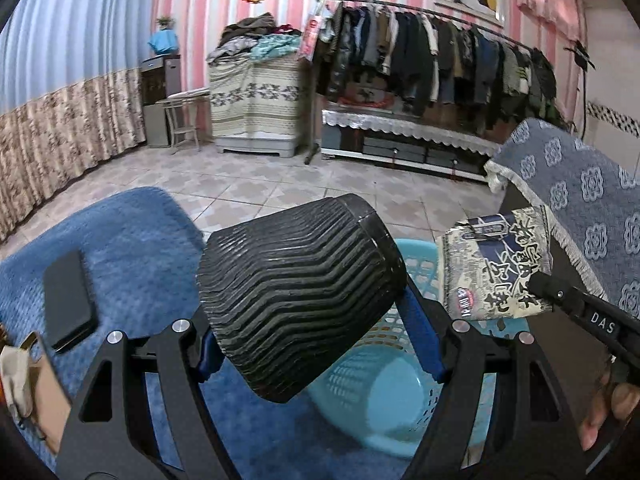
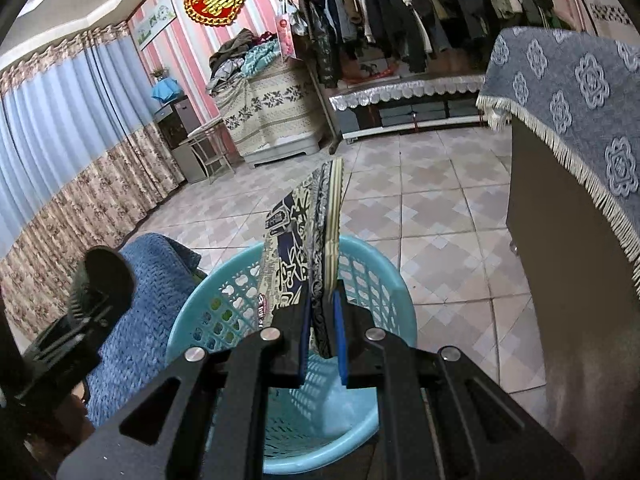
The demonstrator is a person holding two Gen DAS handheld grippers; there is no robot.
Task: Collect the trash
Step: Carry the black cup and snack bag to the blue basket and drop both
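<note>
My left gripper point(image 1: 316, 344) is shut on a black ribbed paper cup point(image 1: 300, 292), which lies tilted between the blue pads just above a light blue plastic basket point(image 1: 416, 246). My right gripper point(image 2: 322, 320) is shut on a flat printed snack packet point(image 2: 296, 248), held upright over the same basket point(image 2: 384, 264). The left wrist view shows the packet point(image 1: 492, 268) to the right of the cup, with the right gripper point(image 1: 538, 284) clamped on its lower edge. From the right wrist, the cup point(image 2: 104, 276) appears at the far left. The basket looks empty inside.
A blue fleece blanket point(image 1: 132, 248) lies left of the basket with a black phone point(image 1: 68, 300) on it. A dark cabinet under a blue-grey patterned cloth point(image 2: 560, 92) stands close on the right. Tiled floor point(image 2: 420, 184) stretches ahead to a clothes rack point(image 1: 440, 52).
</note>
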